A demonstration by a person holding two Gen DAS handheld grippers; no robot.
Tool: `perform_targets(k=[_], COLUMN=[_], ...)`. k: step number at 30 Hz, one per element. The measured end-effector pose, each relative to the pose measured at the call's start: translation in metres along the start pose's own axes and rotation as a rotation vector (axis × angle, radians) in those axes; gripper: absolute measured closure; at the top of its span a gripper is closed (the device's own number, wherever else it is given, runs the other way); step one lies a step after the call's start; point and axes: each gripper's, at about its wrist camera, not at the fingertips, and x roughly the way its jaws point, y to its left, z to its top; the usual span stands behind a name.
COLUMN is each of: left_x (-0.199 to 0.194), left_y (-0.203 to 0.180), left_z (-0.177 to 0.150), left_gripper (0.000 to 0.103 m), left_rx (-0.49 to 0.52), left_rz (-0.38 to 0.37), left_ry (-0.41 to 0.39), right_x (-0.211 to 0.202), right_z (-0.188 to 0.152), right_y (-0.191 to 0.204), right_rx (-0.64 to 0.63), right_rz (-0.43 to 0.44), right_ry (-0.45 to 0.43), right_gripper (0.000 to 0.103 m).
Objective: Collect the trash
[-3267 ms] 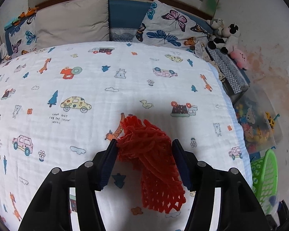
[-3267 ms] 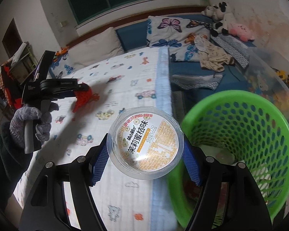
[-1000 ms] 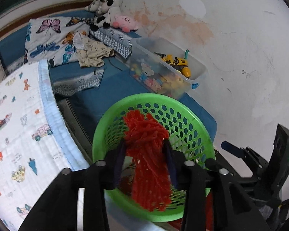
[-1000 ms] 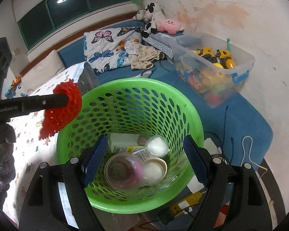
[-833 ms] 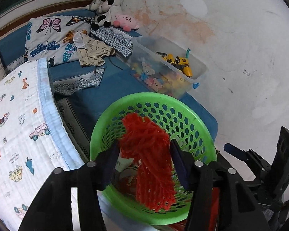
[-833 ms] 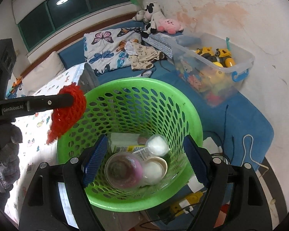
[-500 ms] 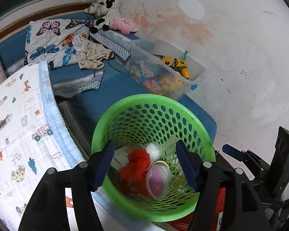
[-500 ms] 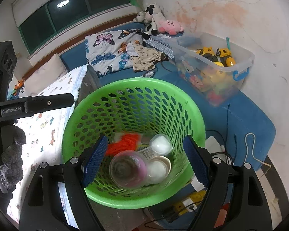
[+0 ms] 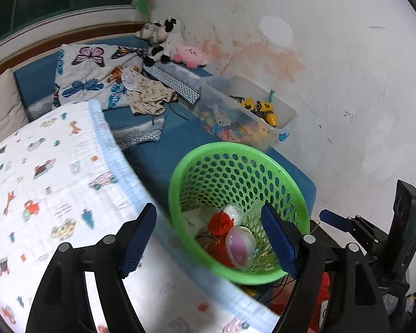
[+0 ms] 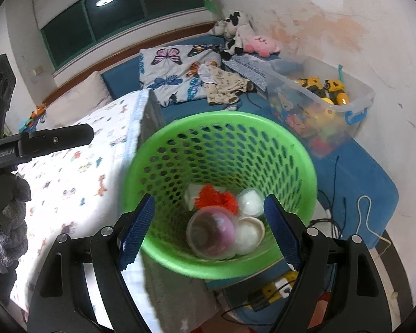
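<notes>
A green perforated basket (image 9: 235, 145) (image 10: 222, 115) stands beside the bed. In it lie a red mesh net (image 9: 220, 223) (image 10: 213, 197), a clear cup with a pink inside (image 9: 240, 245) (image 10: 210, 231), a white lid (image 10: 249, 236) and a white round tub (image 10: 249, 199). My left gripper (image 9: 208, 208) hangs above the basket's near left side, its jaws opening with nothing between them. My right gripper (image 10: 209, 198) is open and empty over the basket's near rim. A gloved hand (image 10: 11, 208) holds the left gripper, seen side-on at the left of the right wrist view.
The bed's white cartoon-print blanket (image 9: 55, 180) lies left of the basket. A clear bin of toys (image 9: 249, 116) stands behind it against the stained wall. A butterfly pillow (image 9: 97, 77), clothes and plush toys (image 9: 163, 38) lie further back. Cables (image 10: 366, 213) trail on the floor at right.
The left jaws spread and the red net dropped from them into the basket. Both grippers have drawn back from the basket, the left one over the blanket's edge.
</notes>
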Motion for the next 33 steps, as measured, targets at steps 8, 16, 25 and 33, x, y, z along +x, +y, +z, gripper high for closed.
perform_targets(k=[8, 16, 25, 33], left_x=[-0.065, -0.131, -0.179, -0.203], left_y=[0.019, 0.048, 0.076, 0.093], left_z=[-0.032, -0.068, -0.104, -0.140], left_gripper=[0.018, 0.011, 0.008, 0.007], left_rx=[-0.001, -0.045, -0.077, -0.151], left_rz=[0.094, 0.179, 0.288, 0.335], left_ry=[-0.092, -0.159, -0.203, -0.229], right_x=[-0.016, -0.030, -0.043, -0.056], right_z=[-0.013, -0.026, -0.038, -0.048], right_y=[0.041, 0.085, 0.131, 0.162], right_rx=[-0.058, -0.102, -0.182, -0.227], right_rz=[0.004, 0.034, 0.048, 0.054], right_ry=[-0.009, -0.008, -0.020, -0.043], right_gripper=[0.020, 0.018, 0.017, 0.011])
